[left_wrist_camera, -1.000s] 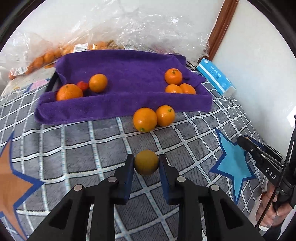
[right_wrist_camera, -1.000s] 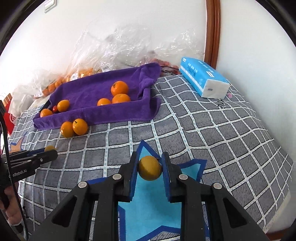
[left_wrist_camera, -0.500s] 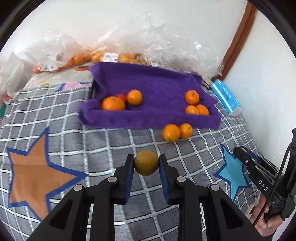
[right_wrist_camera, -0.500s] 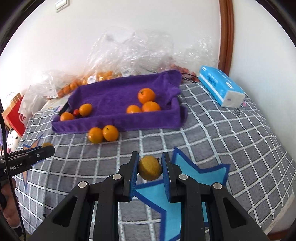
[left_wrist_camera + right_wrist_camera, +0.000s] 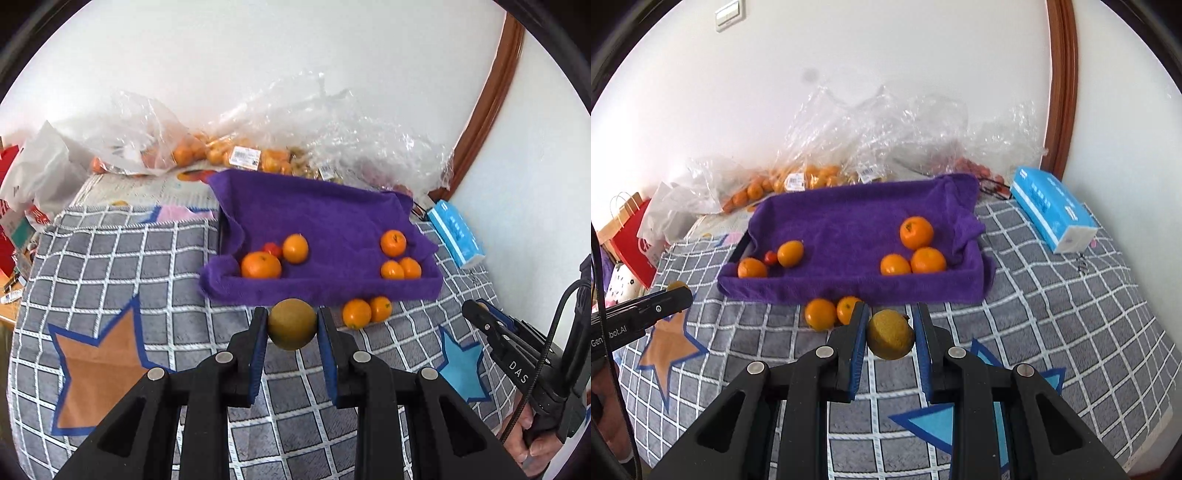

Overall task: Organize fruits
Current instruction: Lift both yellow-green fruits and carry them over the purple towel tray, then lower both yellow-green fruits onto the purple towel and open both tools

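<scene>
Two grippers, one fruit each, both aimed at the tray

Purple towel-lined tray (image 5: 783,291) sits dead ahead, middle wide open, oranges in both near corners. Left gripper (image 5: 291,325) clamps a brownish fruit (image 5: 291,324), right gripper (image 5: 890,334) clamps a yellowish one (image 5: 889,334), both short of the near edge.

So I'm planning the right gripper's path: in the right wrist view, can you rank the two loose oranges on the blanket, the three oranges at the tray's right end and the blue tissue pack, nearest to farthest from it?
From the right gripper:
1. Loose oranges, just left of its fingertips, before the tray.
2. Three oranges, inside the purple-lined tray, right end.
3. Blue tissue pack, far right, by the wall.
</scene>
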